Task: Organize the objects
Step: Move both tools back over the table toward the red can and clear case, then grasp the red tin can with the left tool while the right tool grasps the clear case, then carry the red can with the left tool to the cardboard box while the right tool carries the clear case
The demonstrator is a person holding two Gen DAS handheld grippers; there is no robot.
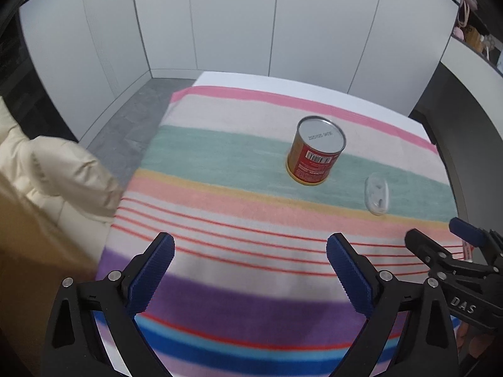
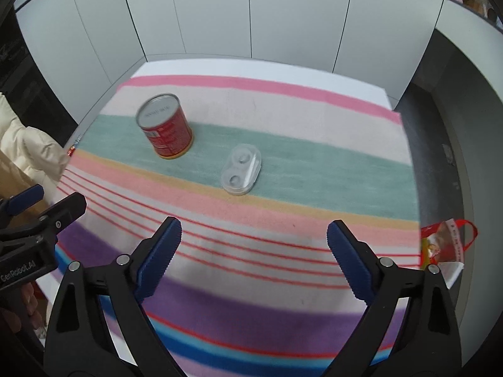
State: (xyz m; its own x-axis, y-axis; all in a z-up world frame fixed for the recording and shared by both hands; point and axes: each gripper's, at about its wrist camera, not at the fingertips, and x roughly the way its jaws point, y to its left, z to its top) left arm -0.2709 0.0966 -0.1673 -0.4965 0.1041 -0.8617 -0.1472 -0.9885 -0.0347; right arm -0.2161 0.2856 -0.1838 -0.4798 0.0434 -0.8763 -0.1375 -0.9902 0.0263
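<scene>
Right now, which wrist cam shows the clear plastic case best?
Right wrist: the clear plastic case lies whole near mid-frame, both round wells visible. Left wrist shows the same case far right, foreshortened and faint.

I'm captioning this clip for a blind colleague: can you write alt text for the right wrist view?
A red tin can and a clear plastic contact lens case sit apart on a striped cloth, the can to the left. The right gripper is open and empty in front of them, with the left gripper at the left edge.
</scene>
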